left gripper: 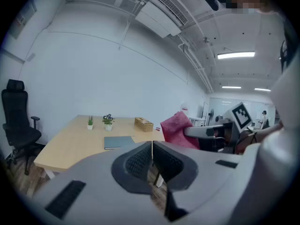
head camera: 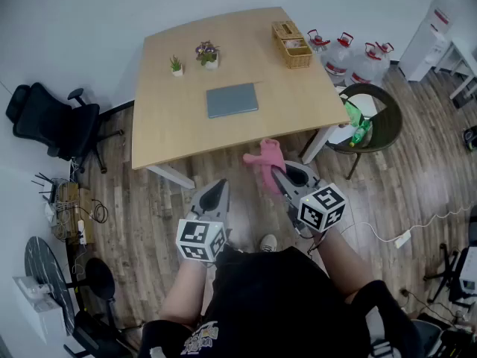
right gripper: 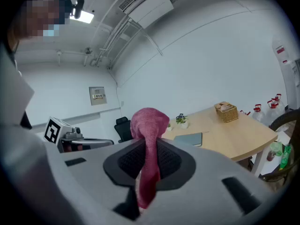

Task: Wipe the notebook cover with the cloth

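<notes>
A grey notebook (head camera: 232, 100) lies flat near the middle of the light wooden table (head camera: 164, 136); it also shows in the left gripper view as the notebook (left gripper: 119, 142) and in the right gripper view as the notebook (right gripper: 189, 139). A pink cloth (head camera: 265, 161) is pinched in my right gripper (head camera: 276, 176), which is shut on it short of the table's near edge. The cloth (right gripper: 148, 139) bunches above the jaws and hangs through them. My left gripper (head camera: 218, 191) is shut and empty, beside the right one and clear of the table.
On the table's far side stand two small potted plants (head camera: 207, 54) and a wicker basket (head camera: 292, 44). A black office chair (head camera: 51, 121) stands left of the table. A round dark side table (head camera: 387, 118) with green bottles is at the right, water jugs (head camera: 350, 58) behind it.
</notes>
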Demonstrator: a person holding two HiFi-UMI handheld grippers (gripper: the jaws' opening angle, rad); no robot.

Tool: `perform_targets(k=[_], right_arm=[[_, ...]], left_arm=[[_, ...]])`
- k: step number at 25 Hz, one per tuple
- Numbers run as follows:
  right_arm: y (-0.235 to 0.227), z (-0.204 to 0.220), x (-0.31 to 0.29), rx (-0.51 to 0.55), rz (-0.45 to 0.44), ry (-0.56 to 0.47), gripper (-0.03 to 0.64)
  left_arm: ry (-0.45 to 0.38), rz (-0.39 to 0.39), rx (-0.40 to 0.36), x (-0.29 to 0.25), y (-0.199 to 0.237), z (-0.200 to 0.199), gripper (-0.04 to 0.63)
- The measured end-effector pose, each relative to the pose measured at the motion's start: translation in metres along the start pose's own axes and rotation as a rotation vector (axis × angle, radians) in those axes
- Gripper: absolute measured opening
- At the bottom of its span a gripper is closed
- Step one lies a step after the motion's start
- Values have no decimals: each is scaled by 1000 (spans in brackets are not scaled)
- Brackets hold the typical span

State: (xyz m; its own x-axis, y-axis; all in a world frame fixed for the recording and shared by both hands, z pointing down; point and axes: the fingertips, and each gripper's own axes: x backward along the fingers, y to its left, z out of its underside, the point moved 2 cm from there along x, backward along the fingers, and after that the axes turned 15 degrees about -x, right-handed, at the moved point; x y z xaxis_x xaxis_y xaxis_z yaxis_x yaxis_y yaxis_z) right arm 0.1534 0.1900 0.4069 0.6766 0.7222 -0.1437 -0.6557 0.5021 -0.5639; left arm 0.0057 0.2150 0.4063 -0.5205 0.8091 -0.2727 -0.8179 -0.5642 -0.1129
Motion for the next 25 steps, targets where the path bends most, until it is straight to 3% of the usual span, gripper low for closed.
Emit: perform_targets(k=[15, 25], right_arm=[[-2, -3, 9, -40, -16, -35, 57], [-22, -9, -4, -66, 44, -46, 57]], left_arm=[[1, -19, -17, 6, -4, -9, 11], [7, -16, -27, -17, 29, -9, 11]])
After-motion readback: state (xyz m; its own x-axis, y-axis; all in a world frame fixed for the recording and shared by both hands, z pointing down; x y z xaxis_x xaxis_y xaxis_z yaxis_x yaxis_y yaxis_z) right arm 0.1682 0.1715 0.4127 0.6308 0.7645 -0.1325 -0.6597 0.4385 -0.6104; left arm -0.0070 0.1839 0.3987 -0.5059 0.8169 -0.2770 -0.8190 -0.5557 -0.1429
